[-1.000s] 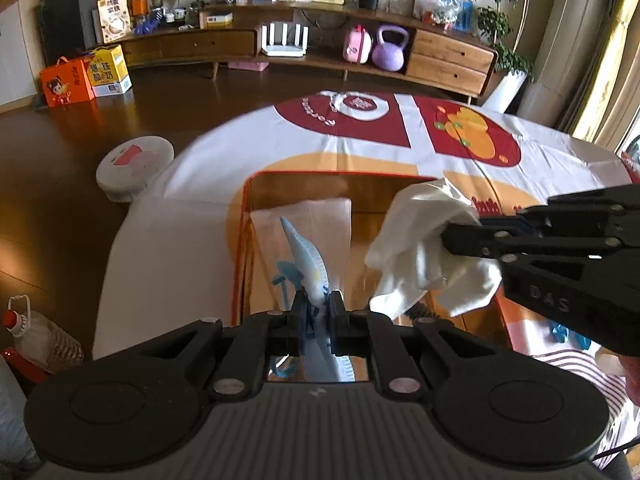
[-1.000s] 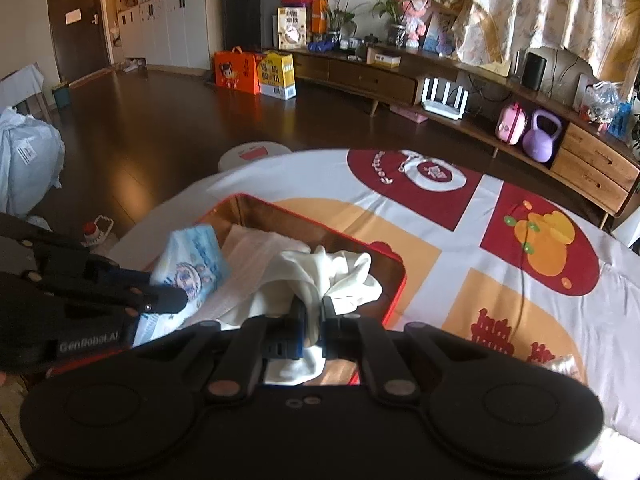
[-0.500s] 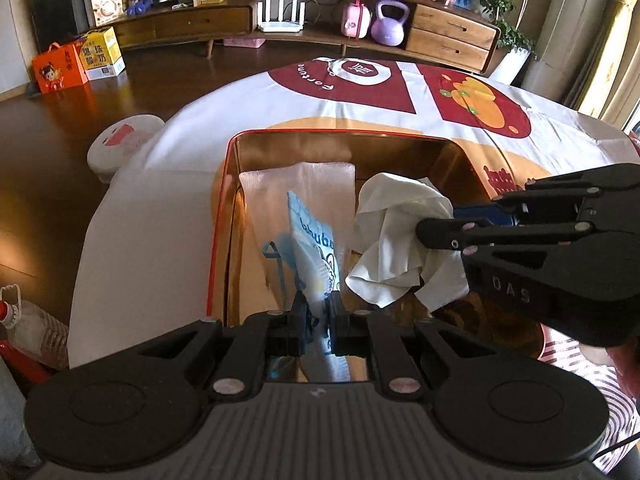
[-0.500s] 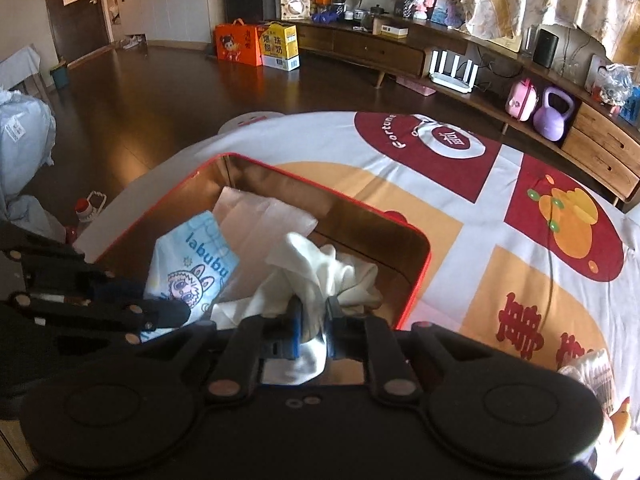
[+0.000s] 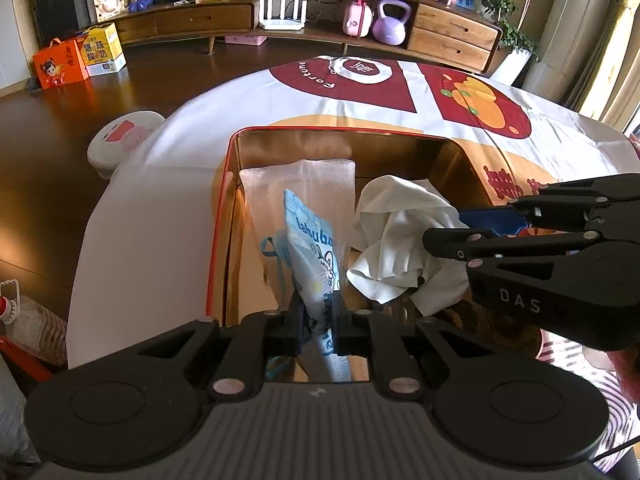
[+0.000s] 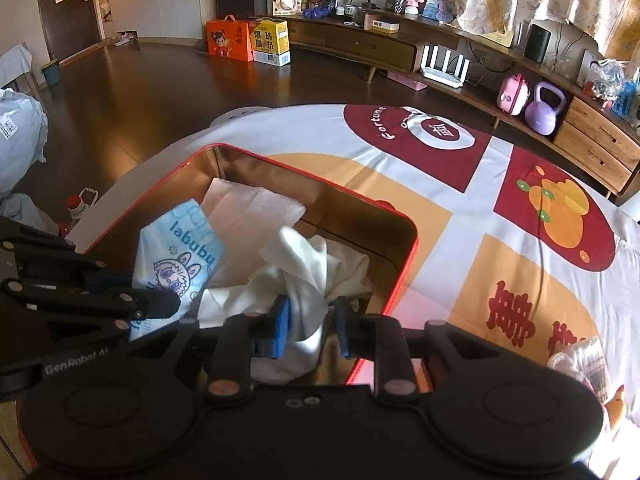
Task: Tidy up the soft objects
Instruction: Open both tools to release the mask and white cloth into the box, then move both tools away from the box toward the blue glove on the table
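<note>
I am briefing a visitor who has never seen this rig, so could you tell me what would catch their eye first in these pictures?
First, the red-rimmed golden metal tin on the patterned tablecloth, both grippers over it. The left gripper pinches a light blue "labubu" cartoon pouch on the tin's left side; the right gripper has opened around a crumpled white cloth beside it. A purple kettlebell sits on the wooden sideboard behind.

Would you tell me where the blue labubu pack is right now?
The blue labubu pack is over the red-rimmed box, pinched in the left tongs, left of the white cloth and above the gauze sheet.
</note>
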